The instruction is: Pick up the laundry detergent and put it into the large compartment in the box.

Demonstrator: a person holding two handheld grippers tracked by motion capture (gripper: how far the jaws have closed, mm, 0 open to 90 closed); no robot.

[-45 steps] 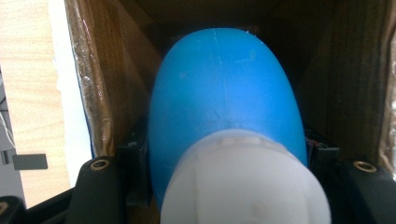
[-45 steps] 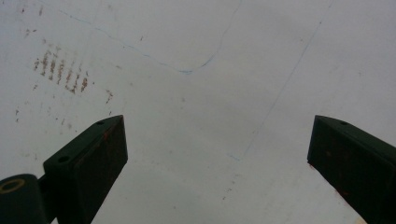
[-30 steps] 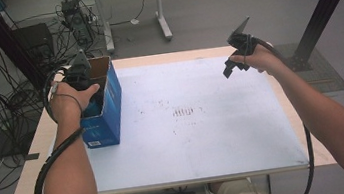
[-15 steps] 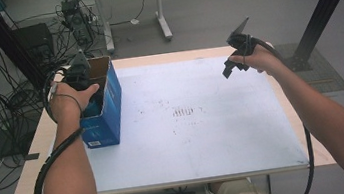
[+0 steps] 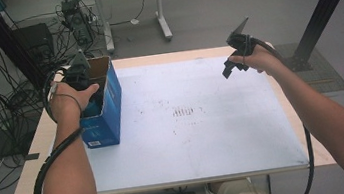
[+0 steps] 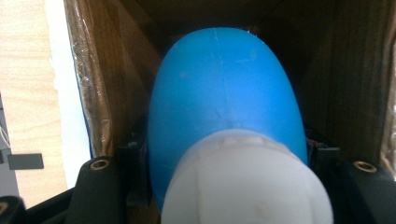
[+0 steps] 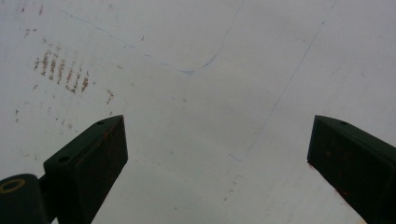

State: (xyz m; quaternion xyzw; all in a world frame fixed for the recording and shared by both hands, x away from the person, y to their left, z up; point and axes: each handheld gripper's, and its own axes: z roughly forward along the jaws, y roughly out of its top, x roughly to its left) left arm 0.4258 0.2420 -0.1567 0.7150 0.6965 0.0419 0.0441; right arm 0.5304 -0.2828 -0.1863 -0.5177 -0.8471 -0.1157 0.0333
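A blue cardboard box (image 5: 110, 107) stands open-topped on the left part of the white table sheet (image 5: 198, 123). My left gripper (image 5: 90, 93) reaches down into it, held from above by a hand. In the left gripper view a smooth blue rounded object with a white end (image 6: 226, 107) sits between the jaws, and the left gripper (image 6: 226, 144) is shut on it inside the brown box walls (image 6: 100, 84). My right gripper (image 5: 230, 68) hovers over the sheet's far right. It stands open (image 7: 217, 154) with nothing between its fingers.
Brownish scuff marks (image 5: 184, 111) lie mid-sheet, also visible as scuff marks (image 7: 60, 70) in the right gripper view. The wooden table edge (image 5: 39, 139) runs left of the box. Cables and equipment (image 5: 14, 62) crowd the floor at left; a black post (image 5: 329, 0) stands at right.
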